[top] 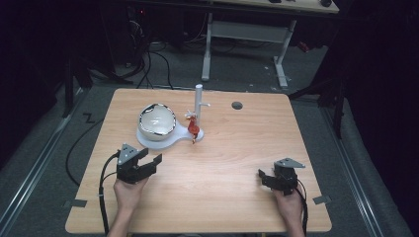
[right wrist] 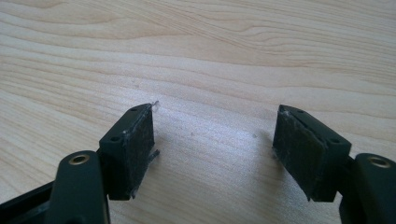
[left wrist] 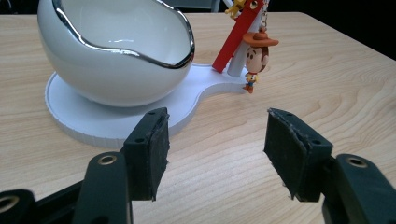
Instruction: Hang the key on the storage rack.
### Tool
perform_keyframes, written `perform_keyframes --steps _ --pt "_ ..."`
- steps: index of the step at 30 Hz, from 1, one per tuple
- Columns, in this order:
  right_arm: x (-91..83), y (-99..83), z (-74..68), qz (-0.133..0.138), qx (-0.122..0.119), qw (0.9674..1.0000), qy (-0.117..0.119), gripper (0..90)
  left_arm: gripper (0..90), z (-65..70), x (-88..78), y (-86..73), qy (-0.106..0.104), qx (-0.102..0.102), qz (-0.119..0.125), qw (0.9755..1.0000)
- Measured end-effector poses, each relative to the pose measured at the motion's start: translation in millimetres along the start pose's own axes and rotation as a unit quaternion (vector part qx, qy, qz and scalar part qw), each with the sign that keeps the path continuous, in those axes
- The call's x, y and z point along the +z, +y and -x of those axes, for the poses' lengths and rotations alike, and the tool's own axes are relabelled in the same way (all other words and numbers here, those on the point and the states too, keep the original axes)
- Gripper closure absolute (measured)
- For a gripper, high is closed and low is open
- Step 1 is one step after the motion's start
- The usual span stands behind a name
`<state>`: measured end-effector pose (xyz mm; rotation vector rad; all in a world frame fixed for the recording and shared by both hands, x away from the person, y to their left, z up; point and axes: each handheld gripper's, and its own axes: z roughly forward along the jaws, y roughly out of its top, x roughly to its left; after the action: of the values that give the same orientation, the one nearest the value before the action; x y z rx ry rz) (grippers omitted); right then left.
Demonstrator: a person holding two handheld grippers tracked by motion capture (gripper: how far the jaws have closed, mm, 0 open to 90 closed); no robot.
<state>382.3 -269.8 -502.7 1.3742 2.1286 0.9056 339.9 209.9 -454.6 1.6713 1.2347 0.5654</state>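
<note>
Jaws of the left gripper stand spread with nothing between them, pointed toward the white bowl at upper left of its view. Jaws of the right gripper likewise spread over bare counter. In the high view we see the bowl on its white stand just left of frame centre, a small cowboy keychain hanging at the stand's post. We judge the work barely begun: nothing gripped, keychain on its peg, bowl untouched; reach and grasp remain.
</note>
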Motion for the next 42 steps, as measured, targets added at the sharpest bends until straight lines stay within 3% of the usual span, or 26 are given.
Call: perform_keyframes --steps 10,23,42 --pt "0.0 0.0 0.0 0.000 0.000 1.0000 0.000 29.6 40.4 -3.7 -0.5 -11.2 0.004 -0.013 -0.006 0.9999" --pt "0.0 0.0 0.0 0.000 0.000 1.0000 0.000 29.6 40.2 -6.4 5.2 -25.0 0.018 -0.014 -0.028 0.9993" --pt "0.0 0.0 0.0 0.000 0.000 1.0000 0.000 29.6 40.0 -14.2 19.7 -37.8 0.048 -0.007 -0.071 0.9963"
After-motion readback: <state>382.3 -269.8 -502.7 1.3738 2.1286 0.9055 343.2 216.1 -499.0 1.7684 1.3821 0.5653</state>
